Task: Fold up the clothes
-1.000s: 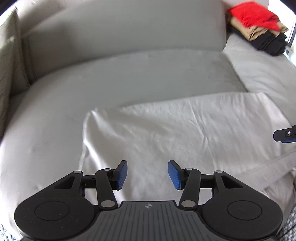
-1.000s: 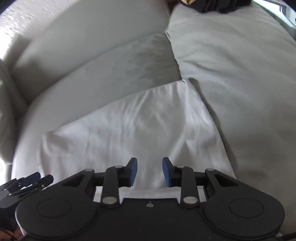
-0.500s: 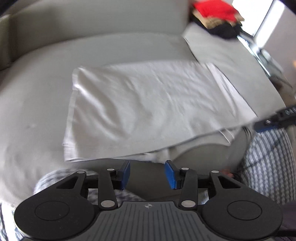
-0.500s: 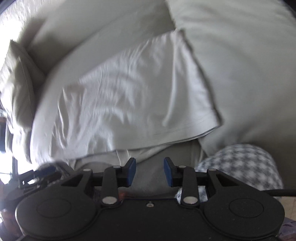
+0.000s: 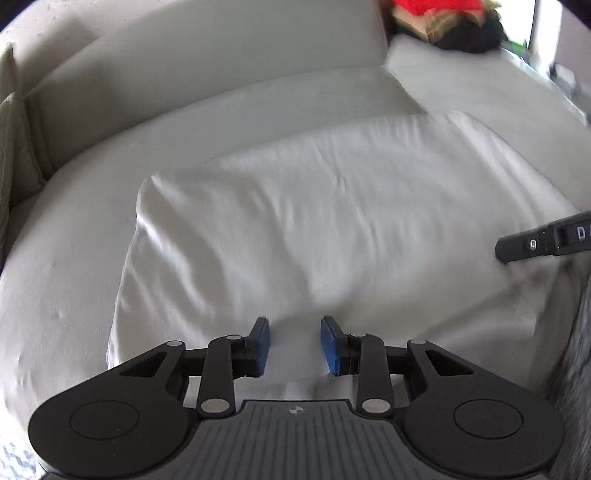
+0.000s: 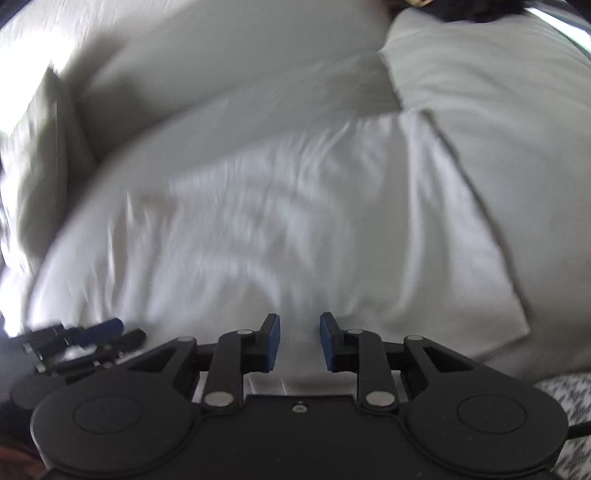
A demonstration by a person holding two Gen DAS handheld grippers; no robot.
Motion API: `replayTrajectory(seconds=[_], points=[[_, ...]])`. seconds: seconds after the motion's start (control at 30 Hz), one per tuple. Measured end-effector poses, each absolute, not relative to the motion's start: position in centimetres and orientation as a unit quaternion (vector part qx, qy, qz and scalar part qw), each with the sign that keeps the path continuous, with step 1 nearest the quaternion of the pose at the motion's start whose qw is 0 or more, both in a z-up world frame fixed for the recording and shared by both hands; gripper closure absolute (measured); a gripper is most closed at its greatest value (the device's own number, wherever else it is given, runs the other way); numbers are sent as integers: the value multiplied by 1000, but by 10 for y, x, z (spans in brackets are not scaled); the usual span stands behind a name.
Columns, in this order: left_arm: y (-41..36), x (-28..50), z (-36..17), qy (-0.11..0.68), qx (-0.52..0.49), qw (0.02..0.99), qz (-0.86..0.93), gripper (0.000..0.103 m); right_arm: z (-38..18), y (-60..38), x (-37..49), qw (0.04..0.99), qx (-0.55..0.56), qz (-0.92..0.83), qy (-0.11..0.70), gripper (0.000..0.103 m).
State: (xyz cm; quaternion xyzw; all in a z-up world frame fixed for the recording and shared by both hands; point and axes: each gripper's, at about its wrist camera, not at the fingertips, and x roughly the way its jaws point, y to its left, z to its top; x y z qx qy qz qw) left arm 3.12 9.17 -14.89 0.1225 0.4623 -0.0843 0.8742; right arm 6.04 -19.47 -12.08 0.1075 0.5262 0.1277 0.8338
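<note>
A white garment (image 5: 332, 221) lies folded flat on the grey sofa seat; it also shows blurred in the right wrist view (image 6: 277, 240). My left gripper (image 5: 294, 345) is open and empty, just above the garment's near edge towards its left side. My right gripper (image 6: 298, 341) is open and empty above the near edge towards the right side. The right gripper's tip shows at the right edge of the left wrist view (image 5: 546, 242). The left gripper shows at the lower left of the right wrist view (image 6: 81, 343).
The grey sofa backrest (image 5: 221, 62) curves behind the garment. A second seat cushion (image 5: 498, 96) lies to the right. A pile of red, tan and black clothes (image 5: 450, 22) sits at the far right. A cushion (image 6: 40, 155) stands at the left. Checked fabric (image 6: 561, 406) shows at the near right.
Both grippers pulled back off the sofa edge half a second ago and have now moved forward again over the garment's near edge. Both stay open.
</note>
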Motion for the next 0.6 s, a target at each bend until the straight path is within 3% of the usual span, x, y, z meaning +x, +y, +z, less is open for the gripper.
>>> replayTrajectory(seconds=[0.17, 0.4, 0.5, 0.6], points=[[128, 15, -132, 468, 103, 873, -87, 74, -104, -199, 42, 817, 70, 125, 558, 80], [136, 31, -125, 412, 53, 906, -78, 74, -104, -171, 64, 842, 115, 168, 499, 80], [124, 42, -146, 461, 85, 881, -69, 66, -116, -149, 63, 833, 76, 173, 520, 80], [140, 39, -142, 468, 63, 878, -77, 66, -111, -144, 54, 825, 54, 181, 533, 79]])
